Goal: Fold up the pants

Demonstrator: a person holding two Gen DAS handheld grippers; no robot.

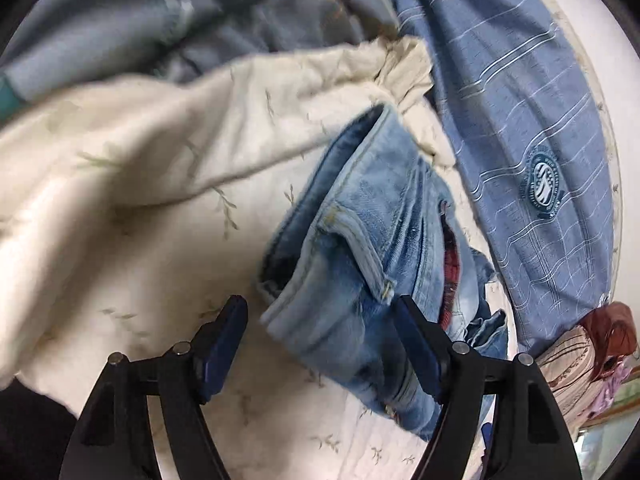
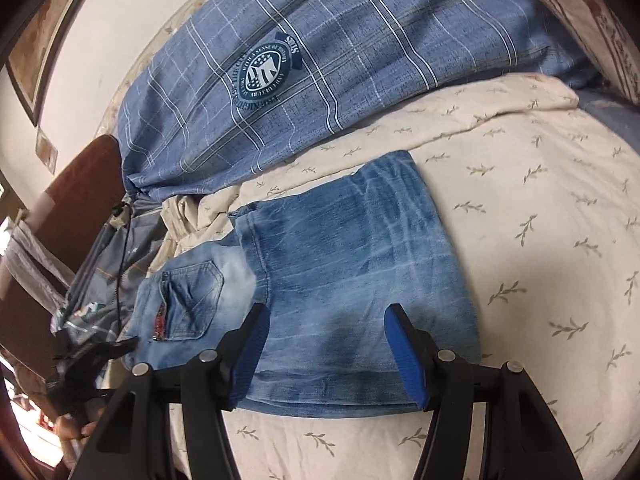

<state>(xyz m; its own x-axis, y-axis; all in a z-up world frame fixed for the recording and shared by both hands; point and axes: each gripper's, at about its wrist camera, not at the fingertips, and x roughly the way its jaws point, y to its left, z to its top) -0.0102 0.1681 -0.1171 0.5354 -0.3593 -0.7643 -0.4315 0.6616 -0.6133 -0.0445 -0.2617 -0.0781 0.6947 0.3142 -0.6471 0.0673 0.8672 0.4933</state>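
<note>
Left wrist view: the jeans (image 1: 372, 248) lie on the bed sheet (image 1: 132, 184), waistband and pocket end nearest the camera, bunched rather than flat. The left gripper (image 1: 320, 320) hangs over that end with its jaws released and spread wide; the waistband corner sits between them, but neither pad presses on it. A plaid pillow (image 1: 520, 120) lies along the bed's far edge, with grey-blue bedding (image 1: 120, 12) heaped beyond the sheet.

Right wrist view: the jeans (image 2: 340, 256) look folded at least once, legs doubled into a broad flat panel on the sheet (image 2: 540, 240), with the back pocket section sticking out at the side, by the heaped bedding. A last fold of that end likely remains. The right gripper (image 2: 324, 328) stands over the panel's near edge, jaws parted and holding nothing; whether the tips touch the denim I cannot tell.
</note>
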